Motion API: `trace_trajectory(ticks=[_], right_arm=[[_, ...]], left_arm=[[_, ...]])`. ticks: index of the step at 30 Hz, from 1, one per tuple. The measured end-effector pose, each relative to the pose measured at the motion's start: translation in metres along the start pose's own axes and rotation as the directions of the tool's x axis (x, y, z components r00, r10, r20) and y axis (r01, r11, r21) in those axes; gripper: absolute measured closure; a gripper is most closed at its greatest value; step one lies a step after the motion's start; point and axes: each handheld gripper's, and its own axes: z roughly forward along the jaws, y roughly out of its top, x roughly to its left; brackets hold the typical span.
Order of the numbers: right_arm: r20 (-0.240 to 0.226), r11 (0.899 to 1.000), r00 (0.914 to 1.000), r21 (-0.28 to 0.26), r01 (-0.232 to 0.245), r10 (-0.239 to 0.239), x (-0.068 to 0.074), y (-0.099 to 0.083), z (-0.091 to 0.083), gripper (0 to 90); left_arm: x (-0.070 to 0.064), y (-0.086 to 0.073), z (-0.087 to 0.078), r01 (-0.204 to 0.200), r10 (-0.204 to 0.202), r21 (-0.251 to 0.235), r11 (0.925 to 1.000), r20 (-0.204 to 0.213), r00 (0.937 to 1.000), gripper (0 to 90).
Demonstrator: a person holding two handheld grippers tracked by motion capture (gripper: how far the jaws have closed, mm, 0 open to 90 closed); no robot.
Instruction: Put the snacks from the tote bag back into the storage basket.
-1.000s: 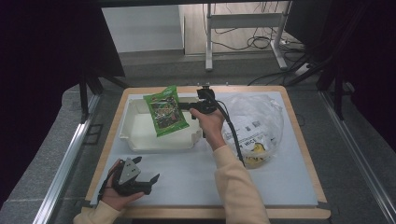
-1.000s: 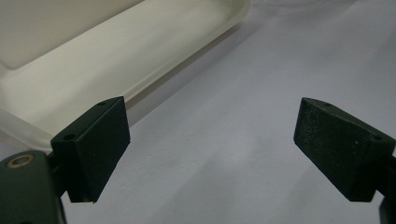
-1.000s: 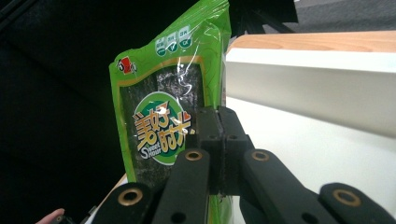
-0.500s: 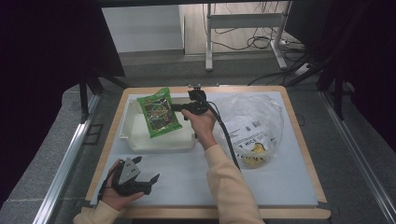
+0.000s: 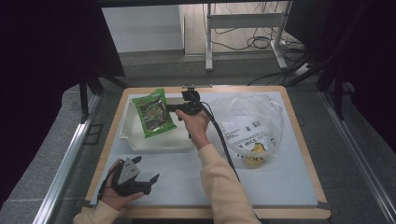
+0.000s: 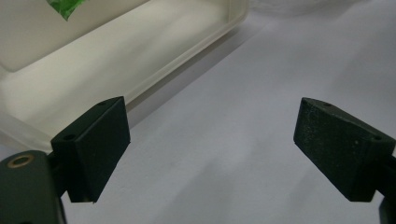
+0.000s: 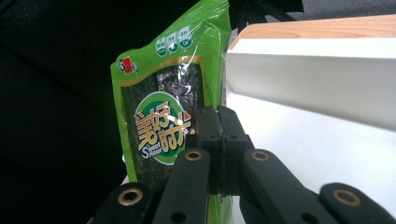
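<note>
Seaweed packet (image 5: 153,113) held over the white tray (image 5: 135,140) by the right gripper (image 5: 173,107).

The right gripper's jaws are clamped on the packet's edge; in the right gripper view the green packet (image 7: 166,112) hangs in front of the closed jaws, above the tray's wall (image 7: 317,84). The tray sits toward the bench's (image 5: 280,186) far left corner, and a clear plastic bag (image 5: 247,128) lies just beside it toward the right edge. The left gripper (image 5: 147,179) rests near the near left corner with its jaws spread wide and nothing between them, pointing at the tray's near wall (image 6: 93,70).
</note>
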Motion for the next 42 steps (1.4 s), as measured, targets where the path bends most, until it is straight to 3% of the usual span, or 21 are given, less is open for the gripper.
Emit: trace_trajectory(ticks=[26,42], right_arm=[[0.073,0.999,0.9972,0.033,-0.021,0.018,0.003,-0.007,0.039,89.7],[0.148,0.994,0.9851,0.043,-0.096,0.088,-0.007,-0.022,0.077,89.6]], left_arm=[[0.001,0.0,0.0,0.006,-0.006,-0.008,1.0,0.005,1.0,10.6],[-0.001,0.002,0.001,-0.002,0.002,-0.011,0.9999,0.014,0.9999,10.6]])
